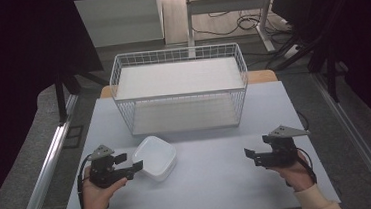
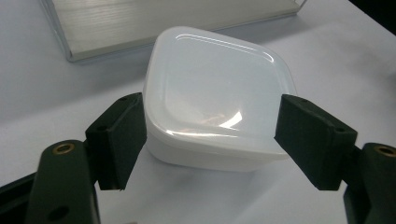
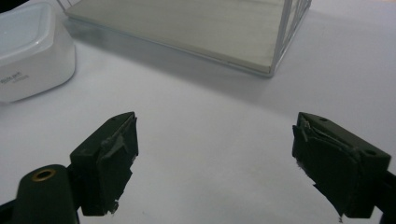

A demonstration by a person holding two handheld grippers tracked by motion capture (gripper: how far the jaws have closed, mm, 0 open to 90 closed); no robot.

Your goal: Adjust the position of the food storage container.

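High view: white lidded container on grey table, just in front of white wire basket.
Left gripper: jaws apart, straddling container's near corner (contact on either side not resolvable).
Right gripper: jaws apart over bare tabletop, well apart from container.
Basket: two-tier, at table's far edge.

High view looks forward and down over the table, both gripper views sit low, sharing the white lidded container and wire rack.
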